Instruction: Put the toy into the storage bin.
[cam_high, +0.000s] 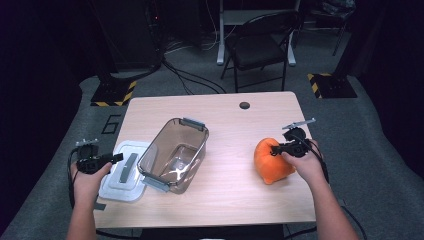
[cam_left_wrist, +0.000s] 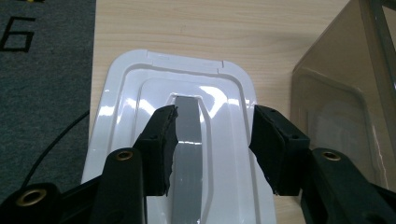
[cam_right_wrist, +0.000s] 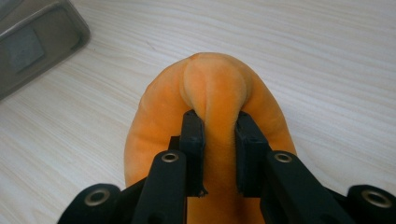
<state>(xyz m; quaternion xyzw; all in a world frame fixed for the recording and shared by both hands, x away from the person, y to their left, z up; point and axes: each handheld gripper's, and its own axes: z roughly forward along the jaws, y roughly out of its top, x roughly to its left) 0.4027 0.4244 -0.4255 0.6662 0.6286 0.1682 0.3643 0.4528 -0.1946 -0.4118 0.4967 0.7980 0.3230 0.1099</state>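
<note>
An orange plush toy (cam_high: 270, 160) lies on the wooden table (cam_high: 230, 120) at the right. My right gripper (cam_high: 274, 148) is shut on it: in the right gripper view the two pads pinch a raised fold of the orange plush toy (cam_right_wrist: 215, 93) between them, right gripper (cam_right_wrist: 217, 154). At the left, my left gripper (cam_high: 118, 157) hovers open over a white container lid (cam_high: 125, 172) with a grey handle strip. In the left gripper view the lid (cam_left_wrist: 135, 88) lies below the spread jaws of my left gripper (cam_left_wrist: 212, 149), and nothing is between them.
A clear smoky plastic container (cam_high: 175, 155) with grey latches stands empty, tilted, in the middle of the table, right beside the lid. A cable hole (cam_high: 244, 105) sits near the far edge. A folding chair (cam_high: 260, 45) and cables stand on the floor beyond.
</note>
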